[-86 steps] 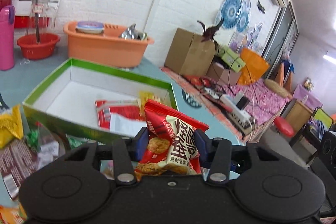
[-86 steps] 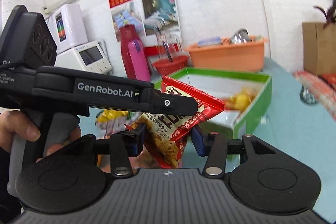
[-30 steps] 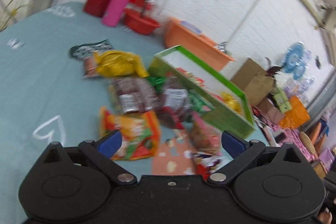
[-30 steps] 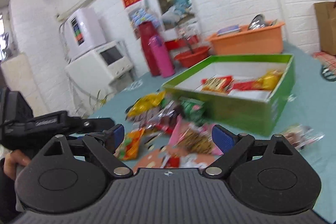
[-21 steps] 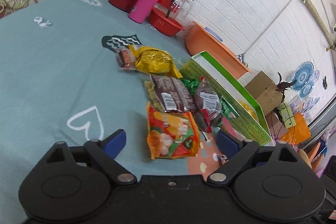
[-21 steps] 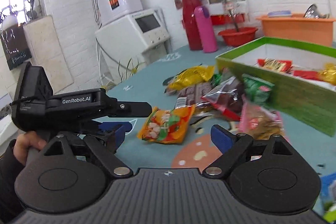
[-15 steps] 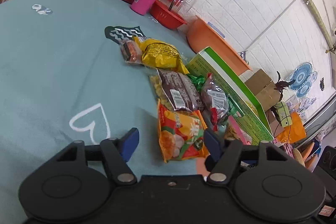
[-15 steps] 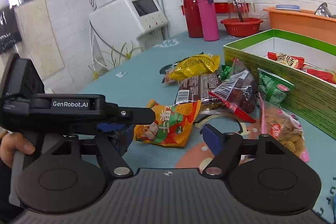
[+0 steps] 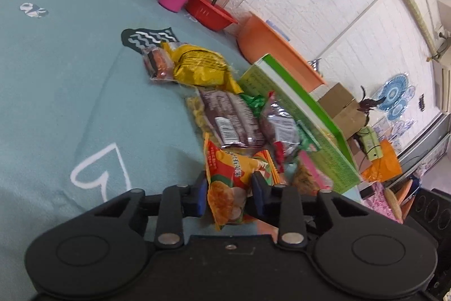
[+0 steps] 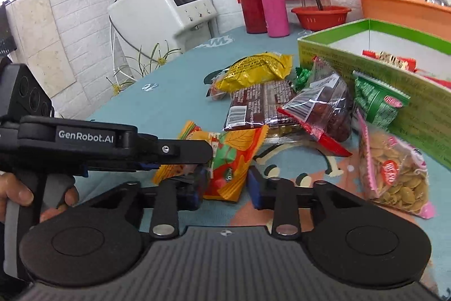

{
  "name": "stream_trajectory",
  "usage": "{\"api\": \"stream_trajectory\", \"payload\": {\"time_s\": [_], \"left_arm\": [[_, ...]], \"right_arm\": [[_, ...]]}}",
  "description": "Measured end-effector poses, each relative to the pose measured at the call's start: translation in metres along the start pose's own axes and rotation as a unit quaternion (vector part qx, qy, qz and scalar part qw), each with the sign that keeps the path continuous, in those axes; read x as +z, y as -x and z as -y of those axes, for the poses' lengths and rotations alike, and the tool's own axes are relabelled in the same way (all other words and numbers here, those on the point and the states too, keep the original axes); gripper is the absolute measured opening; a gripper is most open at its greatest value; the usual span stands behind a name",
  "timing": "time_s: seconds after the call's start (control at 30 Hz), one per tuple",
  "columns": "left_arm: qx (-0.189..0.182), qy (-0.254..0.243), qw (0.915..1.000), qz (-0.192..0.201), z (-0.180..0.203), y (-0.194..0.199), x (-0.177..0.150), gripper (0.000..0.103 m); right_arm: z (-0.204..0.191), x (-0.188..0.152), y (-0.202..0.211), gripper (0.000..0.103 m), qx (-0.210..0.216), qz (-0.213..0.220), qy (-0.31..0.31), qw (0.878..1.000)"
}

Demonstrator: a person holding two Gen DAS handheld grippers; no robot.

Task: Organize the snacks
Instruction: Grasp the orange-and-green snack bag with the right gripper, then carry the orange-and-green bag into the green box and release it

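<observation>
Snacks, loose, lying on a teal-clothed counter (image 10: 169,92) beside a green box (image 10: 394,75). Listed left to right in the right wrist view.

Person's hand (image 10: 17,193) on a black handle at far left, carrying the left tongs (image 10: 194,160), which reach in sideways.

Orange packet (image 10: 231,160) (image 9: 234,174), nearest item: the left tongs (image 9: 228,191) are clamped on it, blue pads pressing both sides. The right tongs (image 10: 225,182) have just been closing around the same packet; the left pad touches it, the right pad stands just beside its edge (contact there cannot be told).

Yellow packet (image 10: 256,69), farther back, with a small clear-wrapped sausage (image 9: 156,61) at its side.

Brown packet (image 10: 259,103), barcode showing, between the yellow and the orange ones.

Clear bag of dark red fruit (image 10: 324,103), lying partly over the brown packet.

Green packet (image 10: 375,100), leaning on the box wall.

Pink-edged bag of pale seeds (image 10: 394,174), just before the box.

Box contents: red packets (image 10: 389,58), partly visible.
</observation>
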State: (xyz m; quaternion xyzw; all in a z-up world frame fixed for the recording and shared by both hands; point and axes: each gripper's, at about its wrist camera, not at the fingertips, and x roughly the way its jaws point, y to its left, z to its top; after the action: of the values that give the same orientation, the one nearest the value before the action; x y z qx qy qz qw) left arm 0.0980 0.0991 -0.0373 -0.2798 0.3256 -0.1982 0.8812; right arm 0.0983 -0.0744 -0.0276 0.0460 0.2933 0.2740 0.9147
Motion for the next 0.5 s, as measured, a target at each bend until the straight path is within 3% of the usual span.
{"api": "stream_trajectory", "payload": {"time_s": [0.23, 0.5], "left_arm": [[-0.022, -0.062, 0.9974, 0.029, 0.049, 0.016, 0.011, 0.042], [-0.072, -0.133, 0.9884, 0.014, 0.113, -0.036, 0.036, 0.042]], "right_arm": [[0.0, 0.01, 0.043, 0.05, -0.001, 0.058, 0.014, 0.998], [0.036, 0.024, 0.082, 0.05, -0.066, 0.126, -0.007, 0.99]]}}
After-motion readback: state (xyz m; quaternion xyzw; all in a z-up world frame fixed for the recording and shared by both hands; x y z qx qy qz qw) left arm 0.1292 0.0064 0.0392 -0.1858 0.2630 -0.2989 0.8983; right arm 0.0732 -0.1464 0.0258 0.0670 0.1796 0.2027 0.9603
